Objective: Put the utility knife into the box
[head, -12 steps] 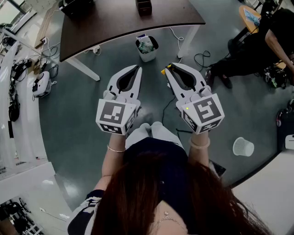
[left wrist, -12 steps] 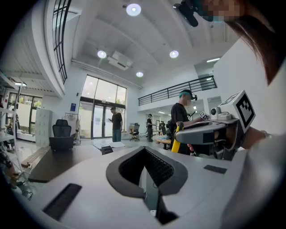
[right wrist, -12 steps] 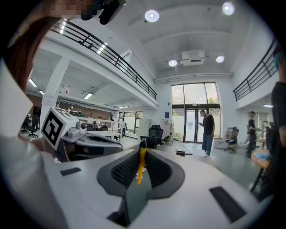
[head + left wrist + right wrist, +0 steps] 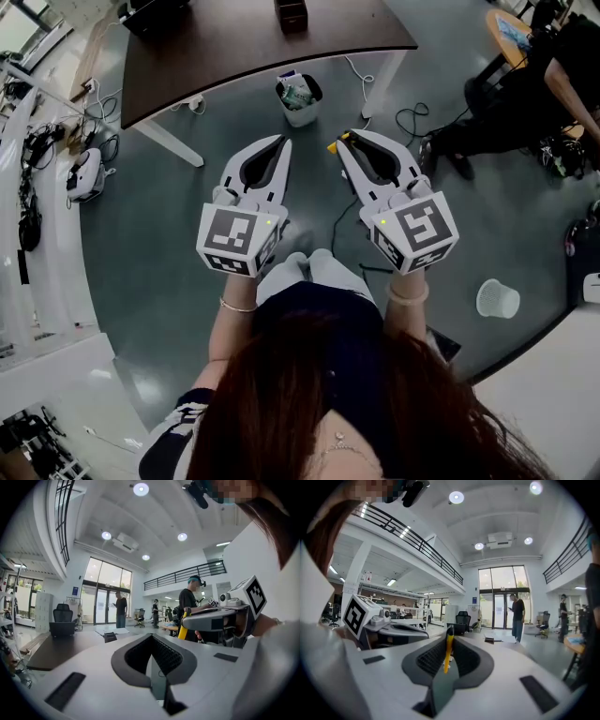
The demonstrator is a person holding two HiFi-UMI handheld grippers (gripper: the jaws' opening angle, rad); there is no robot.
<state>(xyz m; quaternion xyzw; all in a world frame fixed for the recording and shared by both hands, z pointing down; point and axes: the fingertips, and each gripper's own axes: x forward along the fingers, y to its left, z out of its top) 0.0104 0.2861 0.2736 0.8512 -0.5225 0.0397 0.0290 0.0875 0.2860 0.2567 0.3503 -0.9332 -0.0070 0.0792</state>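
**Knife in the jaws, box well off across the table**

My right gripper [image 4: 344, 142] is closed on the yellow utility knife [image 4: 447, 652]. The knife is pinched on edge at the very tips of the jaws, its end poking out past them. My left gripper [image 4: 281, 142] has its jaws together with nothing between them. I hold both at chest height above the floor, well apart from the dark table [image 4: 234, 47] ahead. The small dark box [image 4: 292, 13], which I take as the target, stands back from the table's near edge, toward its right half. A waste bin [image 4: 300, 98] sits on the floor below that edge.

As I judge it, the carry has hardly begun. The grip is narrow and far out on the jaws, so the knife could pivot or slip. I would want a firm squeeze and no sudden swings. The sound course is to step up to the near edge and bring the knife over the box's open top. I should lower it inside before parting the jaws, with the left gripper steadying the box's wall if it shifts.
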